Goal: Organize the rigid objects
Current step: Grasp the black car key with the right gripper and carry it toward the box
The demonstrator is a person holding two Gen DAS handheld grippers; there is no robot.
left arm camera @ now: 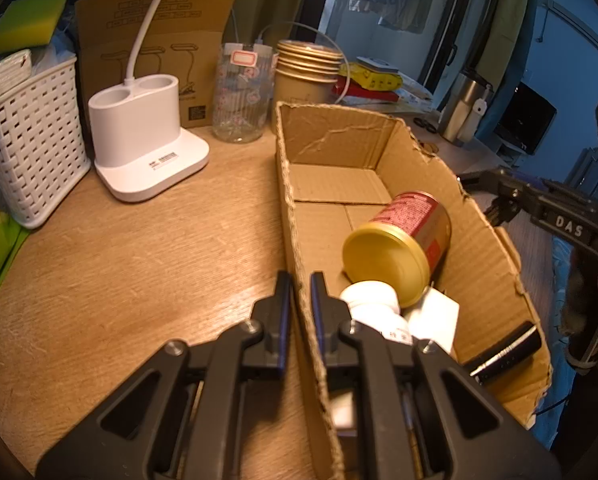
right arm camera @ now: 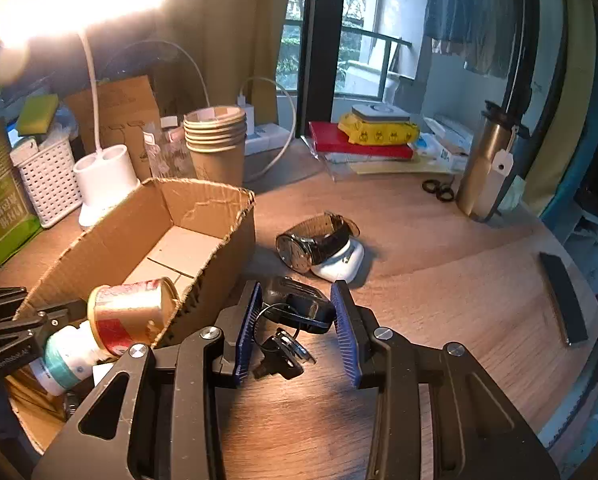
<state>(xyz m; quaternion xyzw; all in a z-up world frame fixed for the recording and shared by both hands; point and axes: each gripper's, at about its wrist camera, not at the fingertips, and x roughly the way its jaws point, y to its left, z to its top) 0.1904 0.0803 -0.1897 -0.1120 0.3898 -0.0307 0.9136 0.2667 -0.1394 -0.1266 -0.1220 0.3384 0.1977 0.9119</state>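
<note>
Clamped on the near wall of the cardboard box (left arm camera: 399, 152), the left gripper (left arm camera: 301, 294) is seen at the bottom centre of the left wrist view, its jaws pinching the wall's edge. Inside the box a gold-lidded can (left arm camera: 399, 248) is lain on its side against a white bottle (left arm camera: 373, 308), with a black tube (left arm camera: 507, 354) at lower right. In the right wrist view the right gripper (right arm camera: 295, 324) is shown at lower centre, jaws pinching a black key fob (right arm camera: 299, 306) with keys (right arm camera: 283, 354) hanging under it above the tabletop (right arm camera: 439, 288). Just beyond, a wristwatch (right arm camera: 319, 242) is rested on a white holder (right arm camera: 341, 262). A stack of paper cups (right arm camera: 217, 140) and a lamp base (right arm camera: 105, 178) are crowded behind the box.
</note>
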